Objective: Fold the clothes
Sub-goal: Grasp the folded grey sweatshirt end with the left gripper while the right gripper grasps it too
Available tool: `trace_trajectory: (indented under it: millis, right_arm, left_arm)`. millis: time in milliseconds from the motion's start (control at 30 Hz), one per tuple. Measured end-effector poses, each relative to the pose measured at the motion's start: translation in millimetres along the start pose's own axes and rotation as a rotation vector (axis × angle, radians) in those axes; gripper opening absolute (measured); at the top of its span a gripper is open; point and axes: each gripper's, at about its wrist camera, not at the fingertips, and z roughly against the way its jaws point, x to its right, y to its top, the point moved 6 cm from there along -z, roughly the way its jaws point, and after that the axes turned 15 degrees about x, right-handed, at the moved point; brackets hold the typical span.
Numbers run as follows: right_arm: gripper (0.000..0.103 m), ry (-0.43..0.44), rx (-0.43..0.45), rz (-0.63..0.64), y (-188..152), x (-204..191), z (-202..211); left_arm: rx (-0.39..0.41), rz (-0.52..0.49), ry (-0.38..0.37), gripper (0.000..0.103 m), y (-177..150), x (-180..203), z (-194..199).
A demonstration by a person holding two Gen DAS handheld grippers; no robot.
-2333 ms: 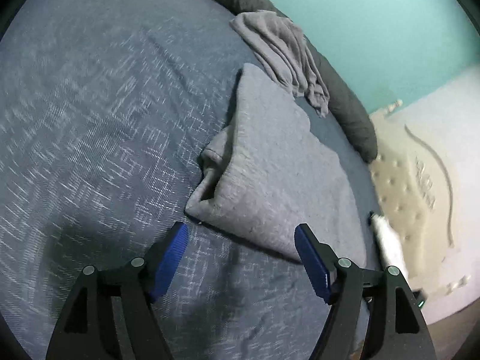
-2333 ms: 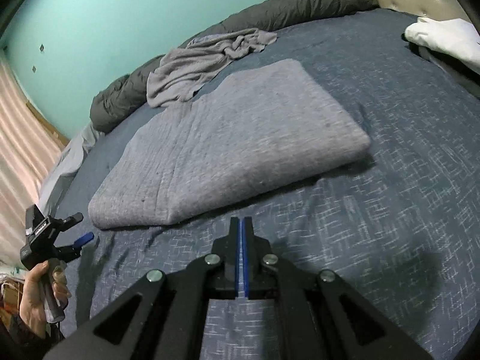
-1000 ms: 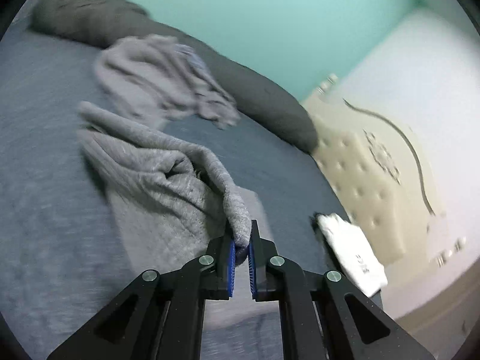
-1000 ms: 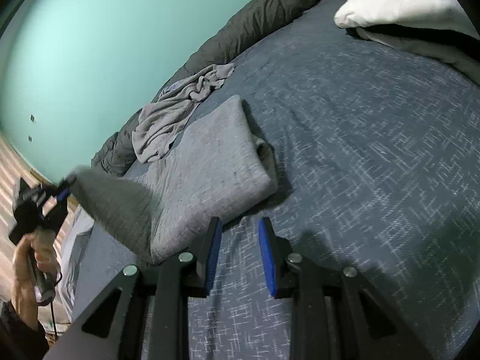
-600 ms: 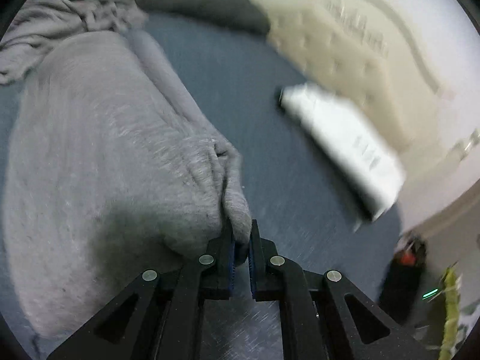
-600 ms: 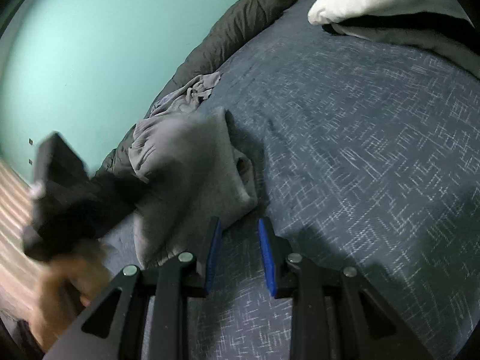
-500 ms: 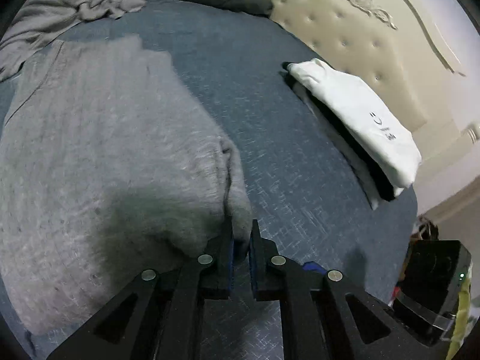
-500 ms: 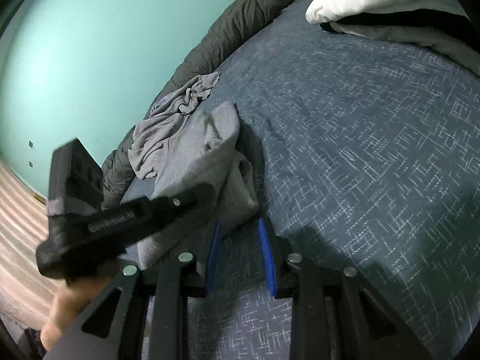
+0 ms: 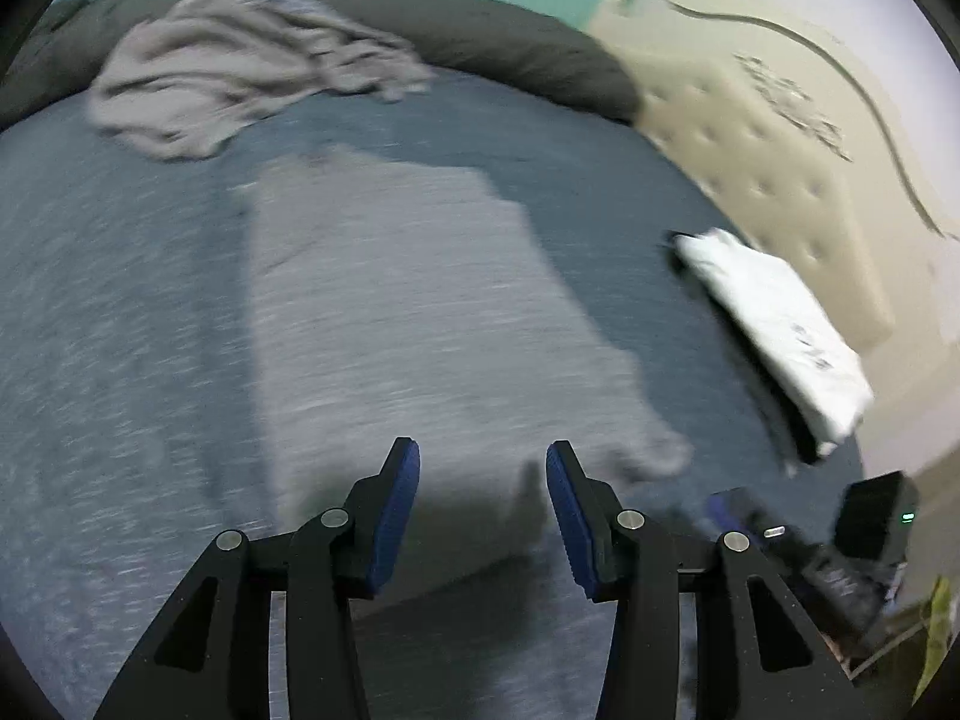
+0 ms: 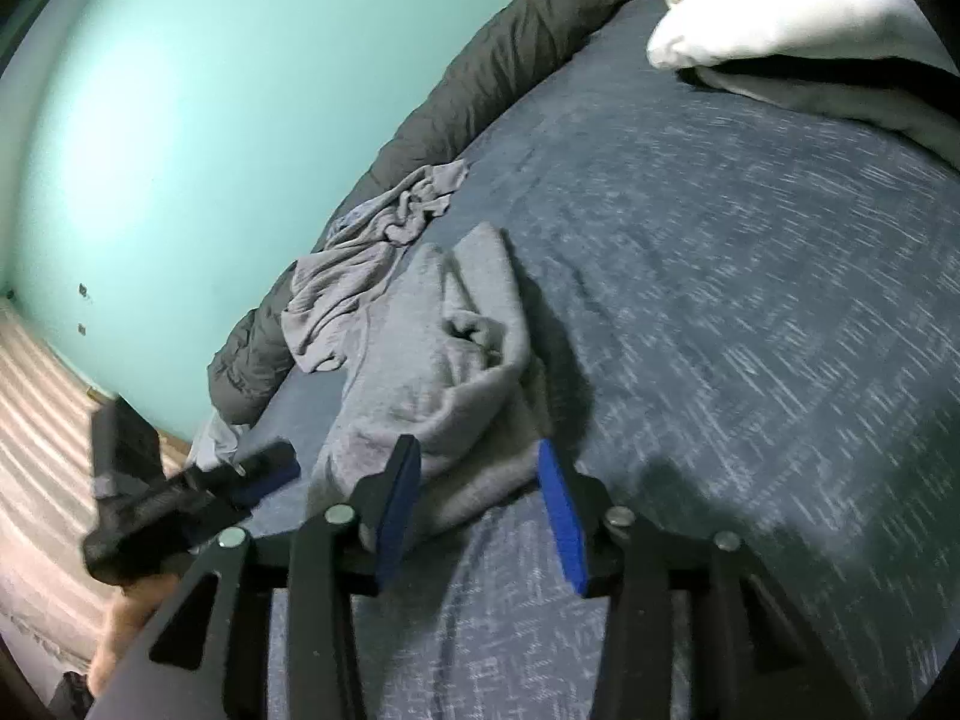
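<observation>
A grey knit garment [image 9: 420, 312] lies folded over on the dark blue bed; in the right wrist view the same grey garment [image 10: 438, 372] shows a bunched, rumpled near edge. My left gripper [image 9: 480, 498] hangs open just above its near edge with nothing between the pads. My right gripper [image 10: 480, 510] is open too, its blue pads straddling the garment's near end without closing on it. The left gripper body [image 10: 180, 498] shows at the left of the right wrist view, held by a hand [image 10: 126, 624].
A crumpled grey cloth [image 9: 240, 78] lies beyond, against a dark rolled duvet [image 9: 492, 42]. A folded white garment [image 9: 774, 330] sits on a dark one near the tufted headboard [image 9: 780, 150]. A teal wall [image 10: 210, 90] backs the blue bedspread [image 10: 750, 300].
The left gripper carried the garment's edge over, then let go and opened. The right gripper opened wider and moved up to the garment's end.
</observation>
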Motion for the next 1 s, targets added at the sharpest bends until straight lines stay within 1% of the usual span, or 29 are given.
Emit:
trace_trajectory:
  millis: [133, 267, 500, 533, 600, 633, 667, 700, 767, 800, 867, 1000]
  right_arm:
    - [0.045, 0.033, -0.017, 0.01, -1, -10, -10]
    - [0.049, 0.035, -0.038, 0.008, 0, -11, -26]
    - [0.049, 0.024, -0.085, -0.05, -3, -2, -54]
    - [0.049, 0.023, -0.086, -0.043, -3, -3, -57]
    - [0.049, 0.021, -0.09, -0.029, -4, -4, -62]
    - [0.048, 0.023, -0.094, -0.016, -4, -5, -64]
    - [0.04, 0.021, -0.097, -0.006, -4, -5, -66]
    - [0.034, 0.009, -0.101, 0.0, -5, -3, -68]
    - [0.014, -0.014, -0.108, 0.012, -8, 2, -71]
    - [0.011, -0.026, -0.111, 0.018, -9, 4, -72]
    - [0.009, -0.05, -0.118, 0.029, -11, 8, -75]
    - [0.008, -0.097, -0.132, 0.053, -16, 17, -81]
  left_arm:
    - [-0.015, 0.036, 0.052, 0.048, -9, -29, -5]
    - [-0.027, 0.077, 0.032, 0.05, -18, -38, -11]
    - [-0.04, 0.11, 0.002, 0.05, -29, -44, -12]
    - [-0.042, 0.113, 0.0, 0.049, -30, -44, -13]
    - [-0.043, 0.106, 0.008, 0.044, -33, -46, -15]
    - [-0.043, 0.102, 0.012, 0.04, -34, -47, -15]
    - [-0.042, 0.1, 0.013, 0.038, -35, -48, -16]
    - [-0.04, 0.098, 0.014, 0.037, -37, -49, -16]
    - [-0.037, 0.096, 0.016, 0.033, -38, -50, -16]
    - [-0.038, 0.096, 0.016, 0.032, -39, -50, -16]
    - [-0.037, 0.092, 0.014, 0.03, -39, -50, -16]
    - [-0.034, 0.091, 0.011, 0.029, -41, -48, -15]
